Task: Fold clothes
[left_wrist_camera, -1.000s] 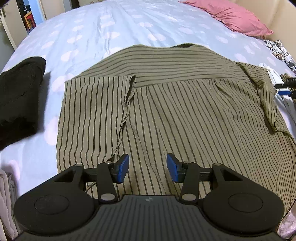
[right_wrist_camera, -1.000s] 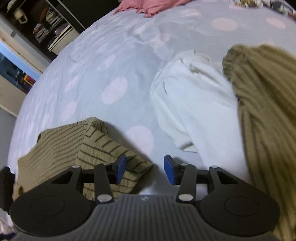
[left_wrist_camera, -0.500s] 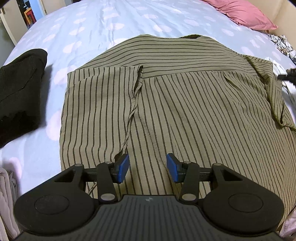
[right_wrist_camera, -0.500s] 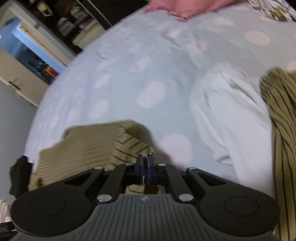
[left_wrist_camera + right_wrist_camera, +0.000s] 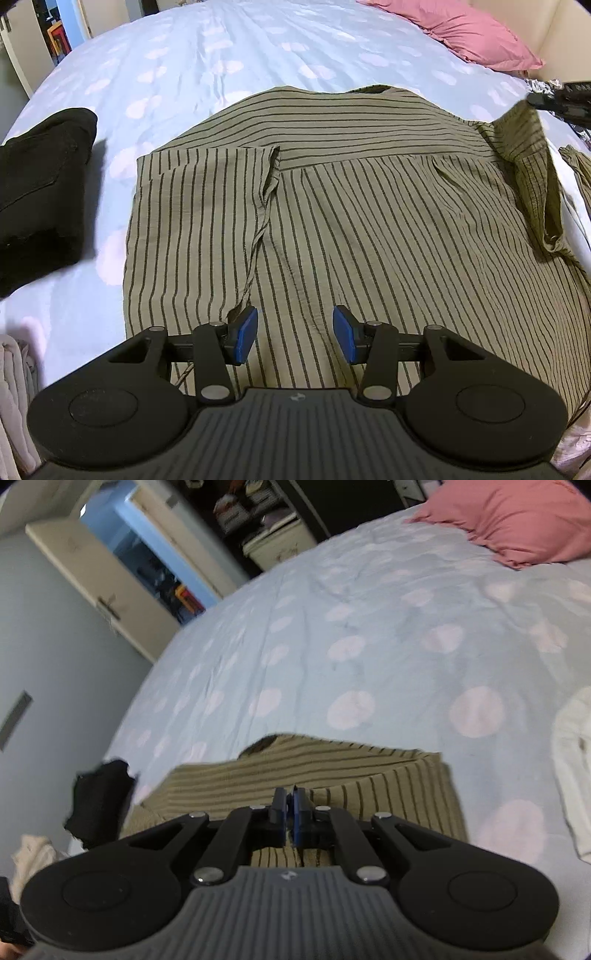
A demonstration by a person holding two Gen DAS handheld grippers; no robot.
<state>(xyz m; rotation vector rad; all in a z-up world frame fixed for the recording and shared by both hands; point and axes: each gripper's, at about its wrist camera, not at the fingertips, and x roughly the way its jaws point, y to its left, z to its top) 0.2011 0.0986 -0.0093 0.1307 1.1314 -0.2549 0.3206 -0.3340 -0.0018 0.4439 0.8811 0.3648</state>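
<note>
An olive-green shirt with thin dark stripes (image 5: 369, 229) lies spread flat, back side up, across the near half of the bed, whose light-blue cover with pale pink dots (image 5: 229, 55) runs off to the far wall. The shirt's left sleeve is already folded in over the body, its edge making a loose vertical seam down the middle-left. The right sleeve (image 5: 532, 162) is lifted off the bed and hangs in a slack, creased fold from the right claw (image 5: 290, 812), which is clenched on a pinch of that striped cloth; from the left wrist view only a dark sliver of that claw shows at the far right edge. The left claw (image 5: 294, 334) is released, blue pads apart, poised over the near hem of the shirt with nothing between them.

A folded black garment (image 5: 40, 192) sits on the bed left of the shirt, just apart from it. A pink pillow (image 5: 476, 37) lies at the far right. A white garment (image 5: 572, 760) is cut off at the right edge of the right wrist view, and pale folded cloth (image 5: 14, 398) at the near left corner is too cropped to identify. The right wrist view is blurred, so the shelves and doorway beyond the bed are hard to make out.
</note>
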